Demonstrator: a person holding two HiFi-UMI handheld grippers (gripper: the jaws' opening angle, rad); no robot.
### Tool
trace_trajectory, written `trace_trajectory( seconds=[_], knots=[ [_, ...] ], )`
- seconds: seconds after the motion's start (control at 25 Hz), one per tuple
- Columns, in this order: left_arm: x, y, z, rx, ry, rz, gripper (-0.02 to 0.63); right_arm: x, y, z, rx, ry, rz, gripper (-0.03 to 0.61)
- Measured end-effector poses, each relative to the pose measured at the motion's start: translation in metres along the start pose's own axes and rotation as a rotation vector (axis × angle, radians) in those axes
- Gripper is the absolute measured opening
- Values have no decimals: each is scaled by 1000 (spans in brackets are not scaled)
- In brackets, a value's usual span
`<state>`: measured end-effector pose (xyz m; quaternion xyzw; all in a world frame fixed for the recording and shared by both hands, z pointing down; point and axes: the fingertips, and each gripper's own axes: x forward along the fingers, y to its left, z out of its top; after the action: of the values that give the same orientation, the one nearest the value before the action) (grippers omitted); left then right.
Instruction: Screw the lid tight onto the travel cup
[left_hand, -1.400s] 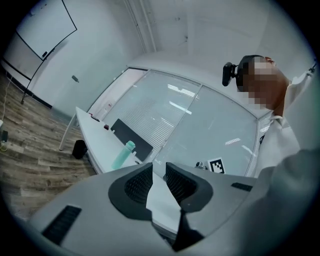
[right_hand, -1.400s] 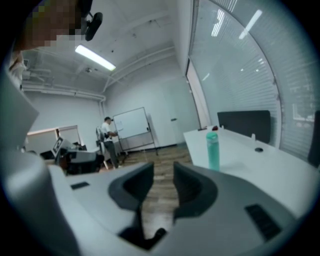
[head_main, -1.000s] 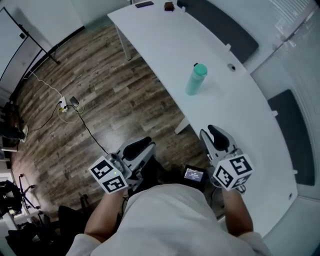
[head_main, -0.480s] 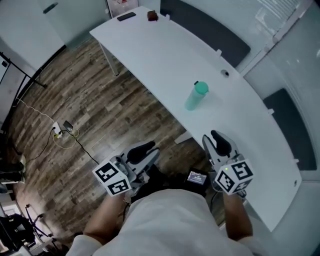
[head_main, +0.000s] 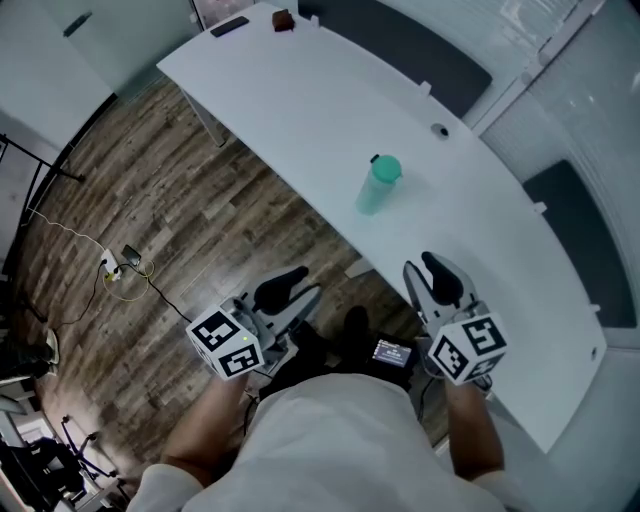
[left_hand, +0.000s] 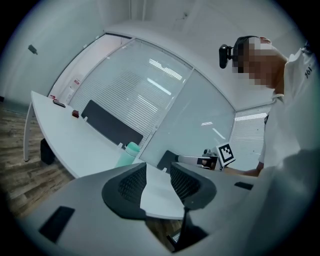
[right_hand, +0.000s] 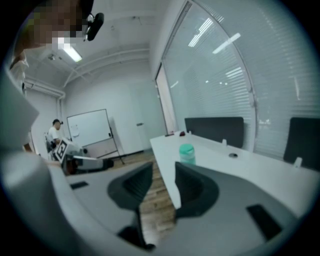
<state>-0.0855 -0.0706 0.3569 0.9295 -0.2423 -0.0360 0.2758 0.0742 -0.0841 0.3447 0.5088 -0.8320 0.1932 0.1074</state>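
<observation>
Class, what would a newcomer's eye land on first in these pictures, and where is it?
A mint-green lidded travel cup stands upright on the long white curved table. Short of it, the grey left gripper hangs over the wood floor, its empty jaws just opened wider; the grey right gripper, open and empty, hangs over the table's near edge.

The person wears a pale, short-sleeved shirt (head_main: 340, 440), and a small black camera (left_hand: 226, 51) is mounted at the head. The left gripper (head_main: 287, 291) and the right gripper (head_main: 437, 273) look alike: smooth light grey shells that end in two rounded black jaws lined with finely ribbed pads (left_hand: 131, 183). Each carries at its rear a white cube (head_main: 226, 343) printed with black square markers on its faces.
</observation>
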Motion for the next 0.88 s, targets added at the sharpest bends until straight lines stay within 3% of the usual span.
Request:
trace_trajectory(
  seconds=[0.52,0.88],
  knots=[
    [38,7,-7,10,20,38,173,9,-34,-4,12,23,16,144],
    [79,40,1,92,57,27,175,50,-48,-3,-35,47,21,144]
  ],
)
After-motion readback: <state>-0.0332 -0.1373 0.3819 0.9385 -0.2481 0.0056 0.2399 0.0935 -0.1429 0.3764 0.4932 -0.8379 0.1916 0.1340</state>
